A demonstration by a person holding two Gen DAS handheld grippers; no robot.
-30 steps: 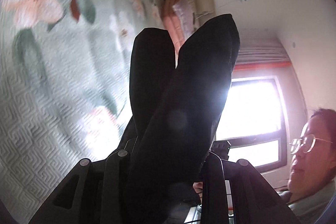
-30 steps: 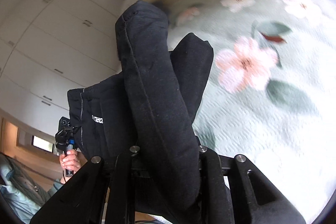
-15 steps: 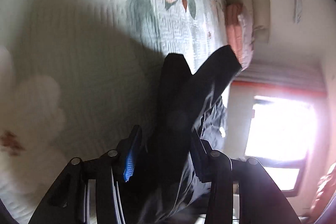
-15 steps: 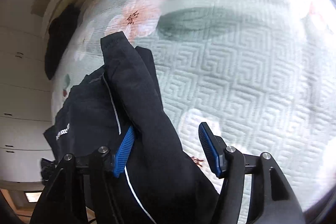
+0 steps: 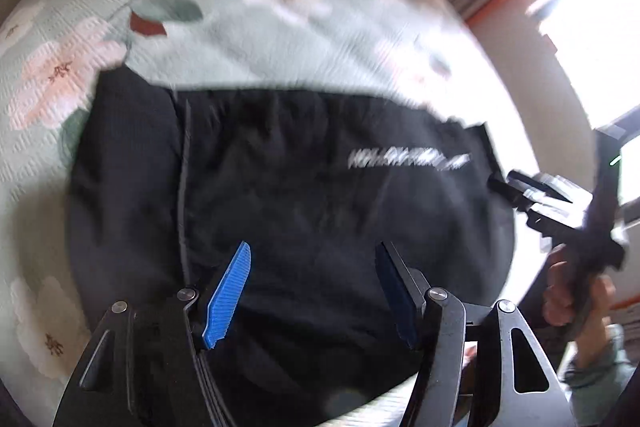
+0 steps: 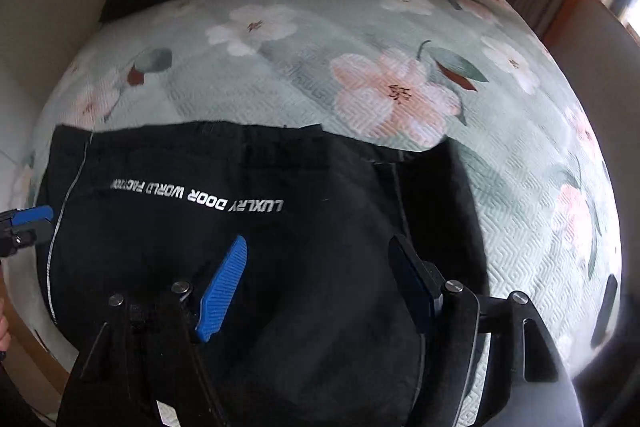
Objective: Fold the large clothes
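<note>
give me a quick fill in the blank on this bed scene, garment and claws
1. The black garment lies on a quilt printed with ______.
2. The printed lettering on the garment is ______ in colour.
3. The pads of the right claw are ______ in colour.
4. Neither the left claw nor the right claw grips the garment; the jaws of both are ______.

Missing words: flowers; white; blue; opening
</note>
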